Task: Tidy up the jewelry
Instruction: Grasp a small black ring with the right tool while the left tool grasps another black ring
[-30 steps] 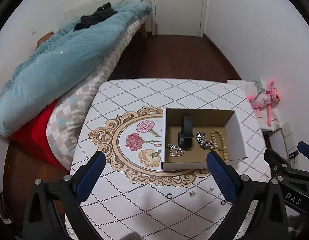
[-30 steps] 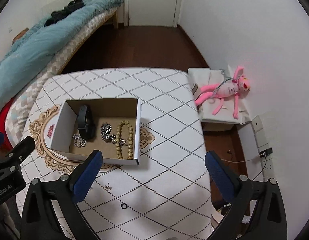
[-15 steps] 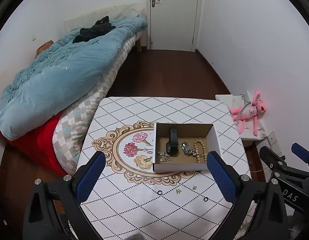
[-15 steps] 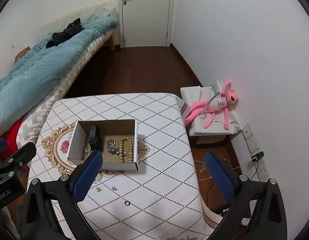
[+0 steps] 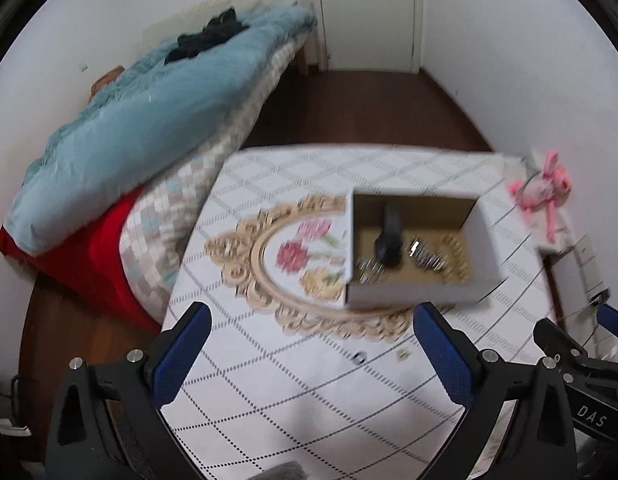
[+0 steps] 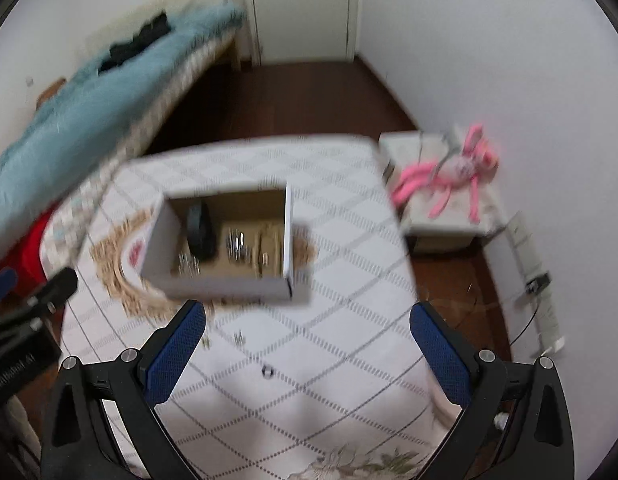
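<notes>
A white cardboard box (image 5: 485, 236) (image 6: 229, 286) sits on the patterned table and holds a black watch (image 5: 389, 240) (image 6: 199, 230), silver chains (image 5: 427, 258) and a beaded bracelet (image 5: 455, 254). A small ring (image 5: 359, 357) (image 6: 267, 371) and small earrings (image 5: 403, 354) (image 6: 239, 337) lie loose on the table in front of the box. My left gripper (image 5: 313, 356) and right gripper (image 6: 305, 354) are both open and empty, above the table's near part. Both views are motion-blurred.
A bed with a blue duvet (image 5: 141, 120) presses against the table's left side. A pink plush toy (image 6: 453, 176) lies on a low white stand right of the table. A wall socket strip (image 6: 533, 264) and cables are by the right wall.
Both grippers rose away from the table half a second ago and have come back down closer now; the box looks larger. Both stay open and empty.
</notes>
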`<move>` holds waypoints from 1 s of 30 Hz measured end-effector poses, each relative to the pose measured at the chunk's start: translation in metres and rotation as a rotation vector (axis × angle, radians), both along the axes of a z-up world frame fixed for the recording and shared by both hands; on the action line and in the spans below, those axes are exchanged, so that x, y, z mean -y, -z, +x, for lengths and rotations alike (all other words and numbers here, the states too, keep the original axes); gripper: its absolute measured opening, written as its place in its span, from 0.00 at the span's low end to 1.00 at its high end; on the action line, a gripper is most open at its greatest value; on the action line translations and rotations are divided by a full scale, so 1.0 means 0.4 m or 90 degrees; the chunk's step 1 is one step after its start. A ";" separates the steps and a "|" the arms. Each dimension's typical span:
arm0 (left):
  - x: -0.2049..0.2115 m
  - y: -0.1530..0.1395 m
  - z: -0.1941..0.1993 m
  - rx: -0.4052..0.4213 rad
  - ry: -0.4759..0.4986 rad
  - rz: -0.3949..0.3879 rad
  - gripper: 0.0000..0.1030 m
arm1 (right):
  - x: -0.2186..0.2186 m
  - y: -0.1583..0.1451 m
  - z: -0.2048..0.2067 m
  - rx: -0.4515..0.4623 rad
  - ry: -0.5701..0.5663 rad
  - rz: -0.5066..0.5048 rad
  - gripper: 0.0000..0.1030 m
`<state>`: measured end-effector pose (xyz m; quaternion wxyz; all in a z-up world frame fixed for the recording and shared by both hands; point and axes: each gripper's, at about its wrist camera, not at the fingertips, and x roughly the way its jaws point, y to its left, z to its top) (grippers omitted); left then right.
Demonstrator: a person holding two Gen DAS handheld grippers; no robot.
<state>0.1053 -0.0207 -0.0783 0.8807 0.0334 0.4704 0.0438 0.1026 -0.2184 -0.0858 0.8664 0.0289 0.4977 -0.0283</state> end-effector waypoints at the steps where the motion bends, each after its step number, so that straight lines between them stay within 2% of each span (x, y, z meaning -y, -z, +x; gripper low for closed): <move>1: -0.007 0.033 -0.001 -0.016 -0.002 0.005 1.00 | -0.003 0.031 0.001 -0.014 -0.002 0.001 1.00; 5: -0.034 0.140 -0.012 -0.076 -0.007 -0.002 1.00 | -0.010 0.181 0.001 -0.077 -0.014 0.043 1.00; 7: -0.046 0.182 -0.020 -0.099 -0.009 -0.004 1.00 | -0.010 0.241 -0.008 -0.088 -0.014 0.078 0.98; 9: -0.056 0.220 -0.029 -0.117 -0.014 0.009 1.00 | -0.014 0.293 -0.015 -0.094 -0.014 0.106 0.85; 10: -0.061 0.236 -0.034 -0.123 -0.014 0.014 1.00 | -0.019 0.309 -0.018 -0.094 -0.015 0.107 0.75; 11: -0.066 0.250 -0.037 -0.129 -0.017 0.020 1.00 | -0.026 0.329 -0.021 -0.094 -0.018 0.104 0.70; 12: -0.068 0.257 -0.038 -0.133 -0.017 0.023 1.00 | -0.032 0.338 -0.022 -0.092 -0.021 0.105 0.68; 14: -0.072 0.276 -0.043 -0.142 -0.018 0.029 1.00 | -0.046 0.360 -0.026 -0.087 -0.028 0.102 0.58; 16: -0.071 0.287 -0.043 -0.147 -0.017 0.030 1.00 | -0.067 0.368 -0.035 -0.071 -0.039 0.080 0.54; 19: -0.067 0.301 -0.039 -0.153 -0.017 0.022 1.00 | -0.105 0.374 -0.045 -0.056 -0.052 0.015 0.50; 22: -0.053 0.307 -0.030 -0.150 -0.008 0.011 1.00 | -0.126 0.373 -0.054 -0.037 -0.068 -0.014 0.13; 25: -0.031 0.310 -0.015 -0.144 0.009 -0.006 0.99 | -0.117 0.367 -0.050 -0.041 -0.066 -0.004 0.13; 27: -0.017 0.308 -0.004 -0.139 0.022 -0.019 0.95 | -0.100 0.364 -0.049 -0.042 -0.055 0.006 0.12; 29: 0.004 0.310 0.007 -0.135 0.034 -0.026 0.84 | -0.078 0.356 -0.047 -0.040 -0.040 0.017 0.12; 30: 0.011 0.312 0.011 -0.134 0.038 -0.026 0.82 | -0.068 0.353 -0.045 -0.039 -0.033 0.021 0.12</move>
